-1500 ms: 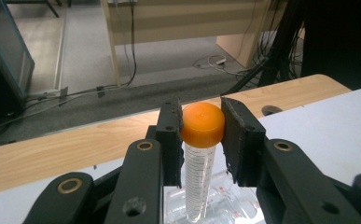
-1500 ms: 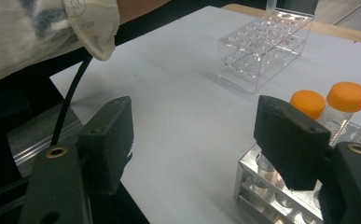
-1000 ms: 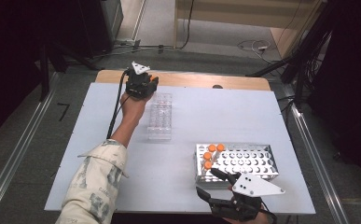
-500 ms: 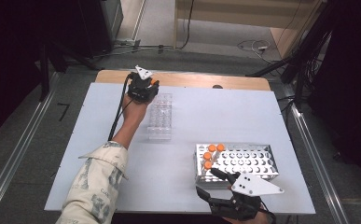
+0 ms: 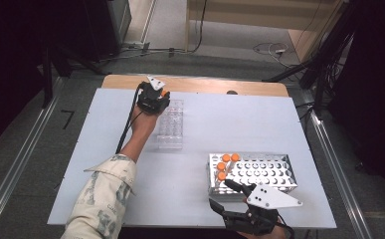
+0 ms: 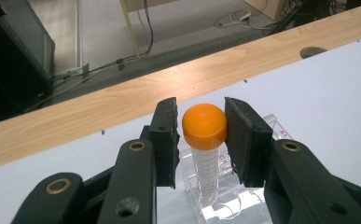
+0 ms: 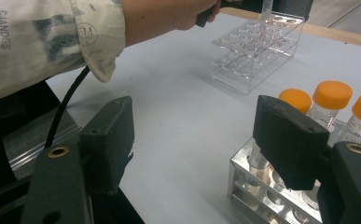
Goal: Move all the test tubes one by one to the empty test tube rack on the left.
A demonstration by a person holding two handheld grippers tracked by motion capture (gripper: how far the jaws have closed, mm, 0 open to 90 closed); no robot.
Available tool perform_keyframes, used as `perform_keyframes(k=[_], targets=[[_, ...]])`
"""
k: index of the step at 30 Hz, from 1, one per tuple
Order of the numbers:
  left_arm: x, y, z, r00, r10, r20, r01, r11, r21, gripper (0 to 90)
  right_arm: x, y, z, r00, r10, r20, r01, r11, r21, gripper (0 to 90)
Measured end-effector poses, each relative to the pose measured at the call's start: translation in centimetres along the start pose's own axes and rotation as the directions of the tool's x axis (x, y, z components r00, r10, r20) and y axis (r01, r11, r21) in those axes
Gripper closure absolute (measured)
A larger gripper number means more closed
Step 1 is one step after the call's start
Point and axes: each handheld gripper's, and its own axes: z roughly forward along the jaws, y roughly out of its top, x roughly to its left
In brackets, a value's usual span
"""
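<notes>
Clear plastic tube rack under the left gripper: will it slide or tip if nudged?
The clear plastic tube rack probably slides easily: it looks thin-walled, on the smooth white table. Tipping seems unlikely given its wide base, though the orange-capped tube at its far end adds top weight.

We see a pale surface point(image 5: 200, 199) with a wooden strip point(image 5: 205, 85) along its far edge, a dark round hole point(image 5: 232, 92) set in it. Beyond lies grey floor with loose cables point(image 5: 170, 50) and a white plug block point(image 5: 278, 50). Metal rails point(image 5: 11, 179) run down both sides; a dark cabinet point(image 5: 105, 22) stands far left.
</notes>
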Motion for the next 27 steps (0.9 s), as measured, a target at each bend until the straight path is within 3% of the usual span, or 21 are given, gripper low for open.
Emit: perform_keyframes(k=[5, 12, 15, 20, 27], targets=[[0.4, -0.1, -0.1, 0.9993, -0.03, 0.022, 0.03, 0.9995, 0.002, 60.3, 0.0, -0.1, 0.1, 1.0, 0.003, 0.001, -0.003, 1.0, 0.004, 27.8], [1.1, -0.1, -0.9, 0.9974, -0.068, 0.027, 0.068, 0.9977, 0.0, 39.1, 0.0, 0.0, -0.1, 1.0, 0.003, 0.001, -0.003, 1.0, -0.003, 27.8], [1.2, -0.1, -1.8, 0.9961, -0.08, 0.038, 0.08, 0.9968, -0.007, 33.5, 0.0, 0.0, -0.2, 1.0, 0.004, 0.005, -0.004, 1.0, -0.004, 27.8], [1.3, -0.5, -3.8, 0.9906, -0.118, 0.07, 0.121, 0.9921, -0.035, 31.4, -0.4, -0.1, -0.4, 0.9997, 0.009, 0.021, -0.009, 1.0, -0.008, 27.8], [1.1, -1.7, -6.8, 0.988, -0.114, 0.103, 0.123, 0.9889, -0.083, 28.3, -1.2, -0.4, -0.8, 0.9973, 0.02, 0.07, -0.019, 1.0, -0.015, 28.1]])
